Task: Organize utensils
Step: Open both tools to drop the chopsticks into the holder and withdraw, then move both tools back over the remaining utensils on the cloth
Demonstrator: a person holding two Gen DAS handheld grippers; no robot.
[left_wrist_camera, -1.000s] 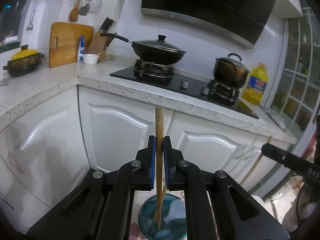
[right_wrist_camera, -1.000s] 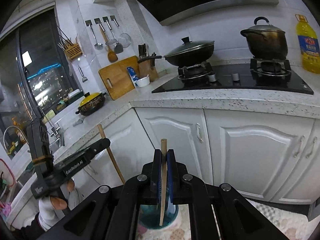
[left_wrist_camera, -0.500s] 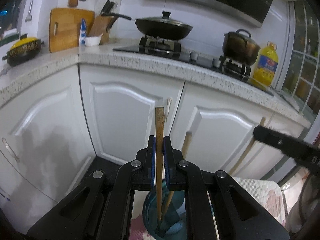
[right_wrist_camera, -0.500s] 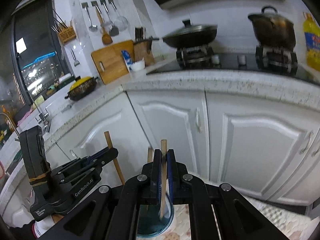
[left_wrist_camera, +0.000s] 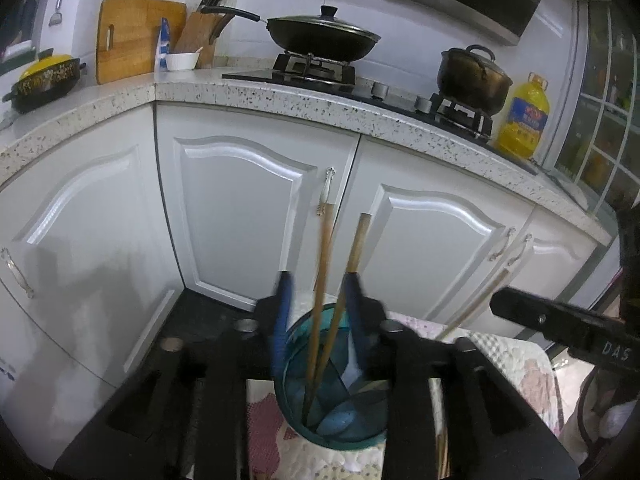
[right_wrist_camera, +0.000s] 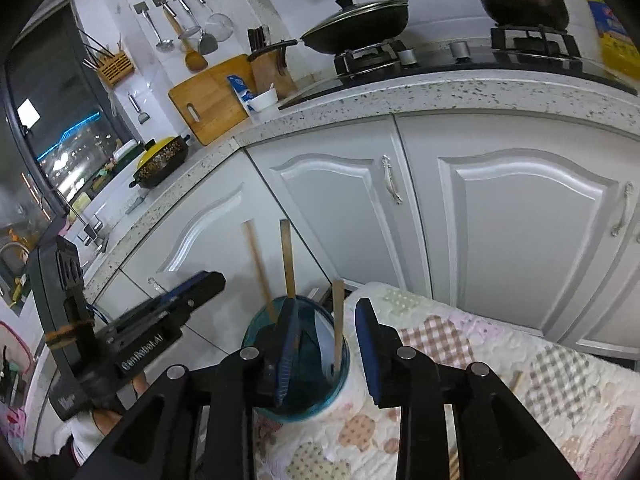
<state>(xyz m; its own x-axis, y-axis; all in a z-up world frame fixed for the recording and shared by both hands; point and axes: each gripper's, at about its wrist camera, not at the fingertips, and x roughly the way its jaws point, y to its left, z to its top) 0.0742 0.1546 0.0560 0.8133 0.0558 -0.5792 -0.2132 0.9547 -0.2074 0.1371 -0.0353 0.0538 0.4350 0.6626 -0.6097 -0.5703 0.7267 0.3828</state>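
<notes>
A teal glass cup (left_wrist_camera: 332, 400) stands on a patchwork cloth (left_wrist_camera: 516, 364) and holds wooden chopsticks. In the left wrist view two chopsticks (left_wrist_camera: 322, 280) stand in it between the open fingers of my left gripper (left_wrist_camera: 318, 284), touching neither pad. In the right wrist view the cup (right_wrist_camera: 296, 360) holds three chopsticks (right_wrist_camera: 338, 320). One stands loose between the open fingers of my right gripper (right_wrist_camera: 326, 312). The left gripper (right_wrist_camera: 160, 316) shows at the left there. The right gripper (left_wrist_camera: 560, 320) shows at the right of the left view, with a pale stick (left_wrist_camera: 476, 304) by its tip.
White cabinet doors (left_wrist_camera: 256, 208) stand just behind the cup under a speckled counter (left_wrist_camera: 320, 100). On the counter are a wok (left_wrist_camera: 320, 38), a pot (left_wrist_camera: 472, 74), an oil bottle (left_wrist_camera: 522, 120) and a cutting board (left_wrist_camera: 136, 36). More sticks (right_wrist_camera: 516, 380) lie on the cloth.
Both grippers came down to the cup and opened. The chopstick each one held now stands loose in the cup.
</notes>
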